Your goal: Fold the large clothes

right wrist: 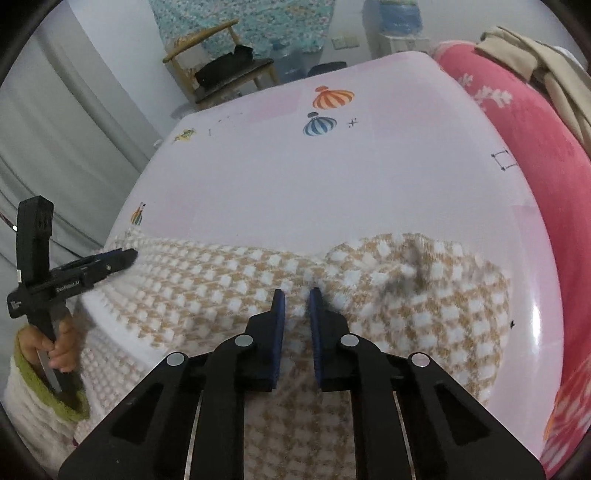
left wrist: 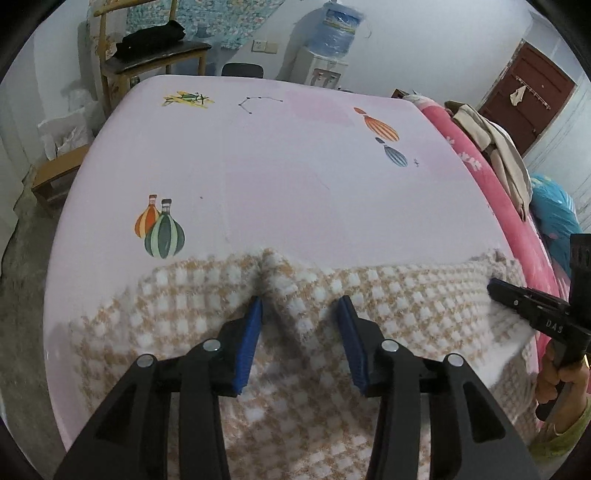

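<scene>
Checked knit garment [left wrist: 388, 295] lies across the near edge of the bed [left wrist: 258, 166], hanging partly over it. Left gripper [left wrist: 301, 306] rests low on the cloth near the bed's left corner, jaws wide, straddling a raised ridge of fabric. Right gripper [right wrist: 296, 295], jaws narrow, pinches a fold. Both point toward the far edge.

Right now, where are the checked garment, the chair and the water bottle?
checked garment [left wrist: 388, 295], left wrist view, upper edge area.
chair [left wrist: 155, 59], left wrist view, dark seat.
water bottle [left wrist: 336, 31], left wrist view, blue body.
</scene>
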Motion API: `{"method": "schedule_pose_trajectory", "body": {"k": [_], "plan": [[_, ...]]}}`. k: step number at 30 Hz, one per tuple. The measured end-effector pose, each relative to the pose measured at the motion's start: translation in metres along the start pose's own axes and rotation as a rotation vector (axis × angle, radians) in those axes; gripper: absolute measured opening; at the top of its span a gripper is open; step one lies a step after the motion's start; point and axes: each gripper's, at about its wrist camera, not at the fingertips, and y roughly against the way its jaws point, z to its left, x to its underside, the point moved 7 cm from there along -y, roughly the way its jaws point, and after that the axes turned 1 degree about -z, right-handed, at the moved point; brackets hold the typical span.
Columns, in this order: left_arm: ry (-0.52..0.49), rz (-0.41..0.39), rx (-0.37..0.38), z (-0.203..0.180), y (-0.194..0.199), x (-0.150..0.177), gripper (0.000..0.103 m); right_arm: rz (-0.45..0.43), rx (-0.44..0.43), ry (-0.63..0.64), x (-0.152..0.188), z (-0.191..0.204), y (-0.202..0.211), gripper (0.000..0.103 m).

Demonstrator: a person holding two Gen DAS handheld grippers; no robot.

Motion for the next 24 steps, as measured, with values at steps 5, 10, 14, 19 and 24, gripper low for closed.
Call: {"method": "schedule_pose_trajectory", "body": {"k": [5, 10, 14, 19, 24], "plan": [[-0.12, -0.129, 0.022, -0.02, 0.042, -0.012, 0.039, -0.028, 0.011, 0.083, -0.01, 0.012, 0.031, 0.024], [-0.224, -0.067, 0.086, -0.065, 0.023, -0.016, 0.039, -0.013, -0.085, 0.178, -0.032, 0.055, 0.008, 0.024], [-0.244, 0.025, 0.026, -0.068, -0.022, -0.002, 0.04, 0.095, -0.061, 0.189, -0.024, 0.056, -0.039, 0.025], [-0.26, 0.011, 0.026, -0.07, -0.01, -0.002, 0.04, 0.088, -0.069, 0.175, -0.017, 0.053, -0.022, 0.025], [-0.331, 0.007, 0.135, -0.085, 0.021, 0.026, 0.039, 0.059, -0.188, 0.265, 0.012, 0.068, 0.018, 0.027]]}}
